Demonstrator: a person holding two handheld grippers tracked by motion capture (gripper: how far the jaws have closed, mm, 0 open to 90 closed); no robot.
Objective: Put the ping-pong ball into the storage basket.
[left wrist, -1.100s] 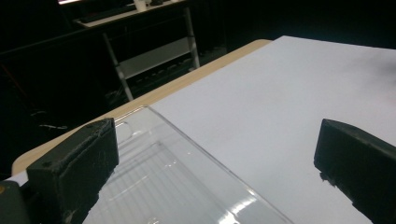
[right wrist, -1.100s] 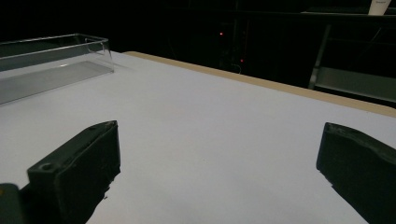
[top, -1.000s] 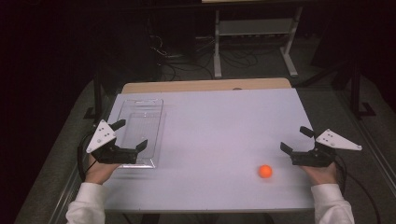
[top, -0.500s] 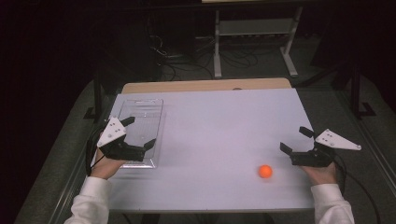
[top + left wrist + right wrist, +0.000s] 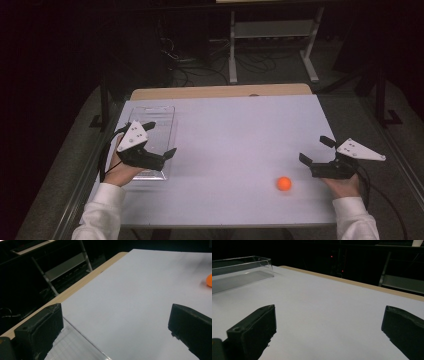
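High view, left hand-held gripper (image 5: 159,140): jaws spread, empty, hovering over the near end of the clear tray (image 5: 165,112) at the worktop's (image 5: 235,130) left edge.
High view, right hand-held gripper (image 5: 315,153): jaws spread, empty, low over the worktop near its right edge.
High view, ball (image 5: 284,183): orange, lying loose on the worktop, just left of and slightly nearer than the right hand-held gripper, well apart from the tray.
Left gripper view, jaws: wide apart, nothing between them; tray wall (image 5: 82,337) just beside the left jaw; ball (image 5: 209,280) at the far right edge.
Right gripper view, jaws: wide apart over bare worktop; tray (image 5: 239,272) far off at upper left.
Likely step: picking up the ball with the right hand-held gripper, probably for dropping into the tray.
Doing it well: swing toward the ball, keep jaws wide, come down so the ball sits centred between them, close gently.
Risk: a round ball rolling off at a sideways nudge or an off-centre pinch.
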